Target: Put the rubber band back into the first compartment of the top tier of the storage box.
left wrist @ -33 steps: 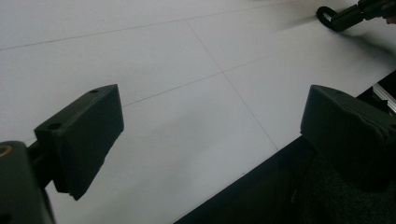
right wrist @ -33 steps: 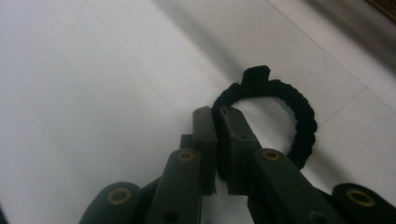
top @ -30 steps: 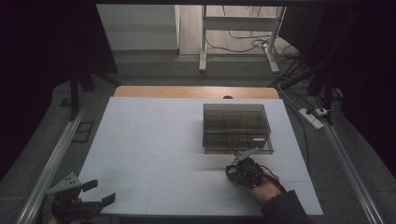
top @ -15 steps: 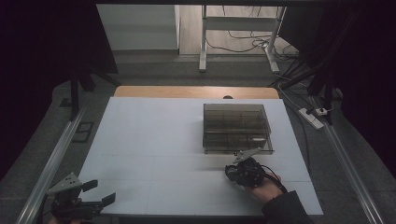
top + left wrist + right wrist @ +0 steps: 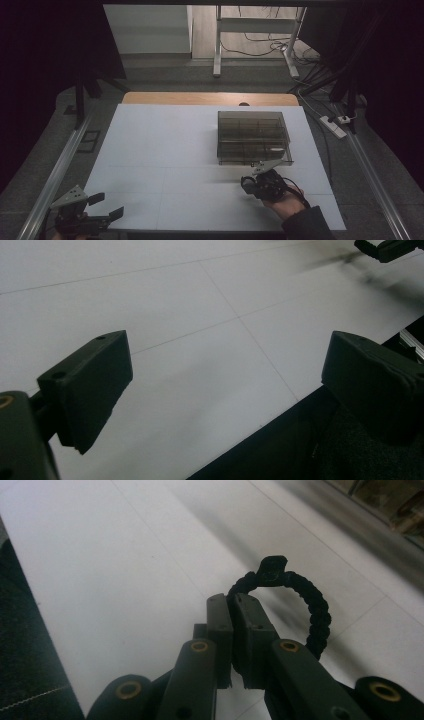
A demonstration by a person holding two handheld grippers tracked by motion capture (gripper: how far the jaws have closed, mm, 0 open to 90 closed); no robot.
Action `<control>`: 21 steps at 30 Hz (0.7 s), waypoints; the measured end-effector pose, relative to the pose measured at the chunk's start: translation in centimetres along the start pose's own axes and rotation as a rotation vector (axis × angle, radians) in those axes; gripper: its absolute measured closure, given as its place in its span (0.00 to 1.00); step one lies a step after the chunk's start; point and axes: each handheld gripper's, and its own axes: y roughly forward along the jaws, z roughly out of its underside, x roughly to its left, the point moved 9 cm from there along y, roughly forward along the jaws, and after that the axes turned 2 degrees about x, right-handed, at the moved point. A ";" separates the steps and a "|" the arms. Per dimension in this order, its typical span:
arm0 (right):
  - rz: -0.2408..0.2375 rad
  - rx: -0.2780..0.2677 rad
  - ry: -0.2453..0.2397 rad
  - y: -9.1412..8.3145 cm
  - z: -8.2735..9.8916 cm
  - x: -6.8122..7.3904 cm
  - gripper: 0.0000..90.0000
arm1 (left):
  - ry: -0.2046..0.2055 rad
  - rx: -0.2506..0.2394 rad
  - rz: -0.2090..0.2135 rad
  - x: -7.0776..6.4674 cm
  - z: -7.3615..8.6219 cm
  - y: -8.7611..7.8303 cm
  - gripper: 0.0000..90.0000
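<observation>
My right gripper (image 5: 248,183) hovers low over the white table (image 5: 165,150), just in front of a dark see-through compartment box (image 5: 252,137). In the right gripper view its jaws (image 5: 231,604) are shut on one end of a black braided bracelet (image 5: 316,611), whose loop arches out to the right with a black clasp (image 5: 272,569) on top. My left gripper (image 5: 107,206) rests at the table's near left corner. Its jaws (image 5: 225,375) stand wide open with nothing between them, over the table's front edge.
The box's edge shows at the top right of the right gripper view (image 5: 395,502). A wooden strip (image 5: 210,98) borders the table's far edge, metal rails (image 5: 55,172) run along both sides, and cables with a power strip (image 5: 332,125) lie beyond on the right.
</observation>
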 end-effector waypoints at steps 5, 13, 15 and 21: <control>-0.010 -0.024 0.012 -0.6 -0.2 0.3 0.95 | 0.002 0.001 -0.002 0.0 0.0 0.0 0.07; -0.020 -0.064 0.014 -2.0 -0.5 0.6 0.95 | 0.005 0.002 -0.005 0.0 0.0 0.0 0.07; -0.022 -0.068 0.013 -2.2 -0.5 0.7 0.95 | 0.004 0.002 -0.005 0.0 0.0 0.0 0.07; -0.028 -0.085 -0.001 -2.9 -0.5 1.2 0.95 | 0.005 0.003 -0.005 0.0 0.0 0.0 0.07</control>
